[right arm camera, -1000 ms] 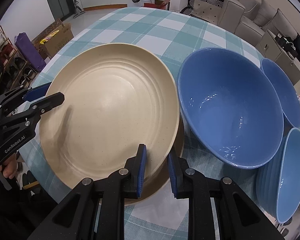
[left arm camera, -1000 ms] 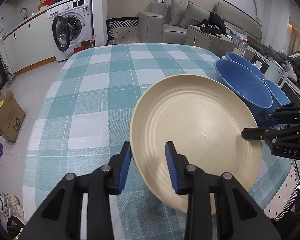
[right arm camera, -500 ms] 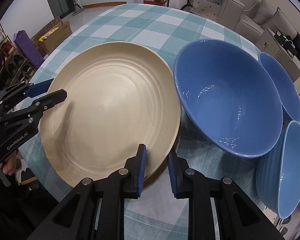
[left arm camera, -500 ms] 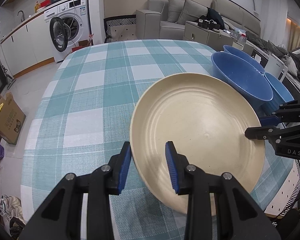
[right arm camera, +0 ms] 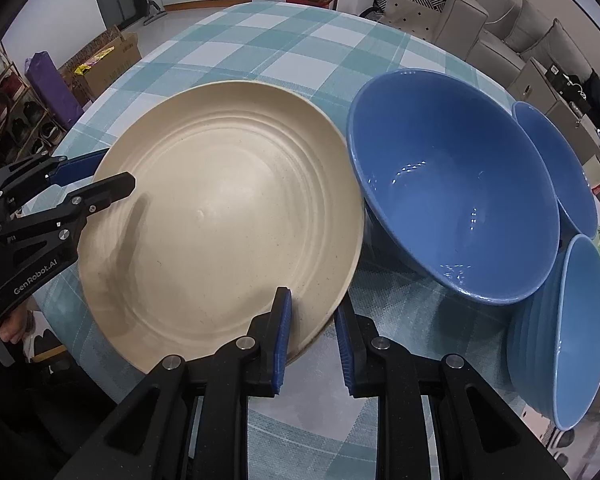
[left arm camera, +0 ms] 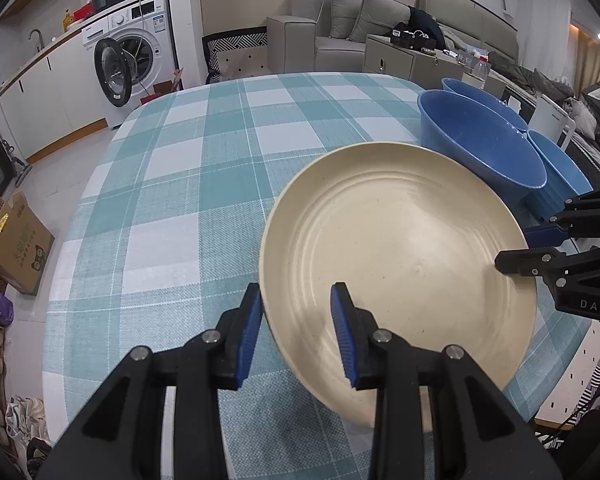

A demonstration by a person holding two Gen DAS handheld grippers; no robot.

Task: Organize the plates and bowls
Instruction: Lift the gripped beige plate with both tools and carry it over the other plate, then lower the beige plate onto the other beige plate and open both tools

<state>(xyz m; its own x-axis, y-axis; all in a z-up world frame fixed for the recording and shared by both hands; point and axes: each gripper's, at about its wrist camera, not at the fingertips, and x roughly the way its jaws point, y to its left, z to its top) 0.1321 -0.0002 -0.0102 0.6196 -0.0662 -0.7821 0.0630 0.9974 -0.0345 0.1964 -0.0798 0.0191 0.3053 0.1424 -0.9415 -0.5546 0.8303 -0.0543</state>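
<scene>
Cream plate (left arm camera: 396, 248) gripped at opposite rims: left gripper (left arm camera: 296, 330) straddling its lower-left edge in the left wrist view, one blue pad outside, one inside; right gripper (right arm camera: 310, 338) likewise pinching the lower-right rim (right arm camera: 324, 312) in the right wrist view. Plate tilted above the checked tablecloth (left arm camera: 172, 184), centre frame. Just right of it, large blue bowl (right arm camera: 452, 208); behind that, second blue bowl (right arm camera: 560, 168); lower right, ribbed light-blue bowl (right arm camera: 572, 344). Washing machine (left arm camera: 132, 60) upper left, sofa (left arm camera: 352, 28) top centre
</scene>
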